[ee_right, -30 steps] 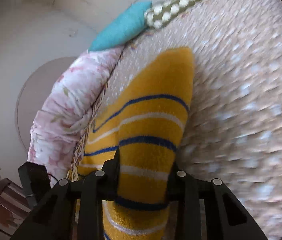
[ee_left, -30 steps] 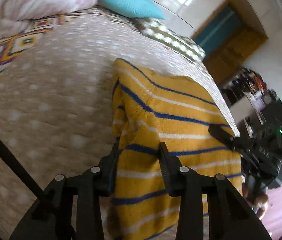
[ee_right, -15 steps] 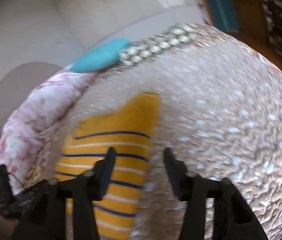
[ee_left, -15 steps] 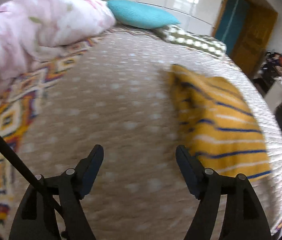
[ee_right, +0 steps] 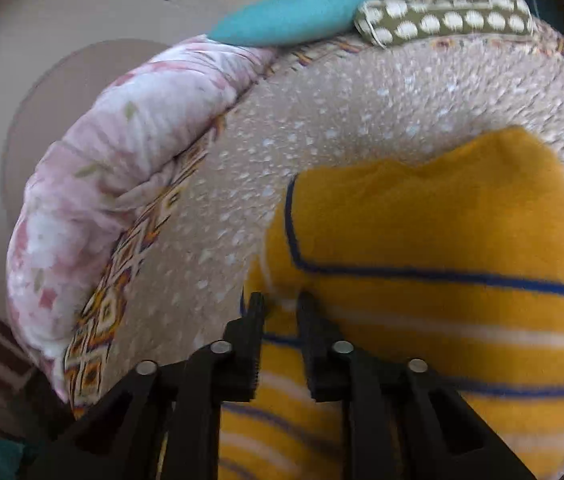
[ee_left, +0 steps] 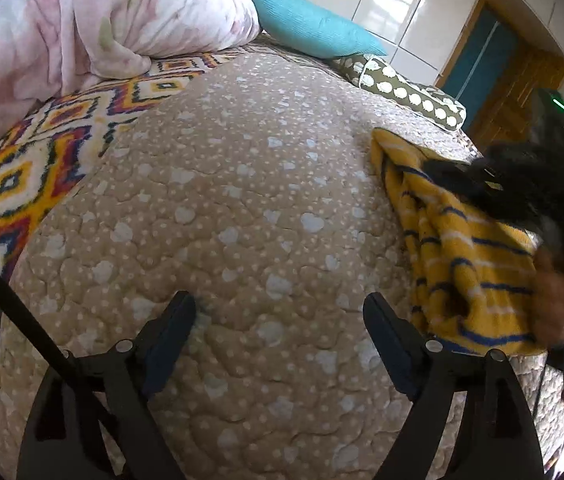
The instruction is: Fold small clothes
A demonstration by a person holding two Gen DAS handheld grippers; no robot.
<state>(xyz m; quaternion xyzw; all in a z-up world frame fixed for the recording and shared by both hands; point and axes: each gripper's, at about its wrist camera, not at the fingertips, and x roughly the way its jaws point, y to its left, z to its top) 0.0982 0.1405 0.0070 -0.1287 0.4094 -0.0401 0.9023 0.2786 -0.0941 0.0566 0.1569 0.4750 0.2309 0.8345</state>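
Left gripper [ee_left: 279,312] is hanging wide open, jaws spread far apart with nothing between them. Right gripper [ee_right: 279,306] has its jaws pinched nearly together, clamped on a fold of the yellow striped garment [ee_right: 442,240].

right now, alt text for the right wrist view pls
The right gripper pinches the edge of a yellow striped garment lying on a beige quilted bed, with a pink floral duvet and teal pillow behind.

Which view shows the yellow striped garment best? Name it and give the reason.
The right wrist view: the yellow striped garment fills the lower right of the frame, with the right tool closed on its near edge. The left wrist view shows it only at the right edge, partly hidden by the blurred right tool, while the left tool is open.
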